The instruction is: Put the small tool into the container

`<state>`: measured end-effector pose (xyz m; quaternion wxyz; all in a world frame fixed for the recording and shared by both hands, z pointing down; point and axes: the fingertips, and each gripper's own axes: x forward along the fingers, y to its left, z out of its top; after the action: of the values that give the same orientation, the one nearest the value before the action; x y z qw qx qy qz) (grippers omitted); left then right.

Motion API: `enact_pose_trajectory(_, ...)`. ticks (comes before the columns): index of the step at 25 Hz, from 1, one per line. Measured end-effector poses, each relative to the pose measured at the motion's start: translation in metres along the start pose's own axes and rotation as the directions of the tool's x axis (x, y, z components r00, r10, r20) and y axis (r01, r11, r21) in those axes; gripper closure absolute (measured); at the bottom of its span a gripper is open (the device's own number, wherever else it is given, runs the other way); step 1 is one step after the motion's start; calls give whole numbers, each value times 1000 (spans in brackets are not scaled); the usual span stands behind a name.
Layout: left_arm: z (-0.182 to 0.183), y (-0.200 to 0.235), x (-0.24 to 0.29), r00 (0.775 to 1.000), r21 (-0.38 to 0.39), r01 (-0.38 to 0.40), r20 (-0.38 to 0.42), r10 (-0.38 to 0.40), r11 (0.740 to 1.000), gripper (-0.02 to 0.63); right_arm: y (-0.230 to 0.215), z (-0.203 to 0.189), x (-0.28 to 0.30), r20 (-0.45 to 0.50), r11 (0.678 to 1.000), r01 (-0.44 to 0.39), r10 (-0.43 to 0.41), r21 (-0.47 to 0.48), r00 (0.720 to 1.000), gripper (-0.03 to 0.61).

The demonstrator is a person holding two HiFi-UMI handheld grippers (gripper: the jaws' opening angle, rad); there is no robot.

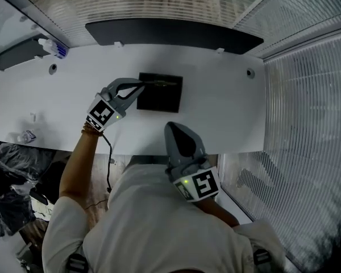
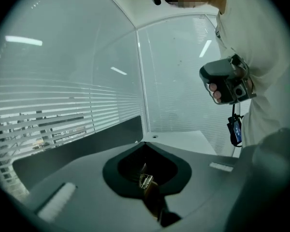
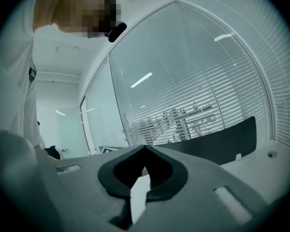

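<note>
Small tool (image 1: pixel 161 83): thin and dark in the head view; held just over the far edge of the container, near its far-left corner. In the left gripper view it shows a small metal part on a brownish body.
Container (image 1: pixel 160 97): flat black square tray, lying on the table towards the middle of the far edge, apart from the edge itself.
Left gripper (image 1: pixel 141 86): jaws closed tight on the small tool, which sticks out past their tips; the gripper reaches in from the container's left side, its marker cube towards the person.
Right gripper (image 1: pixel 171 127): jaws together with nothing between them; held at the near edge of the table, close to the person's body and well apart from the container. Its own view looks across the table to the blinds.
Table (image 1: pixel 227 98): white top, with a round hole near each far corner.
Dark panel (image 1: pixel 176 34): long and black, standing along the far edge of the table.
Bottle (image 1: pixel 52 47): lying near the far-left corner of the table.
Small packet (image 1: pixel 27 135): at the near-left edge of the table; too small to identify.
</note>
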<state>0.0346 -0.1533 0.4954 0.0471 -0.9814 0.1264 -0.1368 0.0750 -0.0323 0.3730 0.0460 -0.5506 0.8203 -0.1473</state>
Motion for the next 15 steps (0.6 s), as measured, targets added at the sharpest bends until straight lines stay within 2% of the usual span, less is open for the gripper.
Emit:
enact_pose_trajectory(7,51,-6,-34,991,-19,-110,79,111,994,611,15,17,9,36,998,-54,54,-18,998,580)
enact_pose_trajectory(9,67,-7,-46,979,-50,-167,110,171,985,611,21,22,12,45,997,-70,71,-33,996,580)
enact_pose_trajectory(13,106,-21,-71,949,-97,-219,208,235,971,612,30,29,14,56,994,-98,101,-58,993,580)
enact_pose_trajectory(15,116,-28,-79,938,-121,-242,223,264,963,611,34,31,14,62,991,-111,116,-68,991,580)
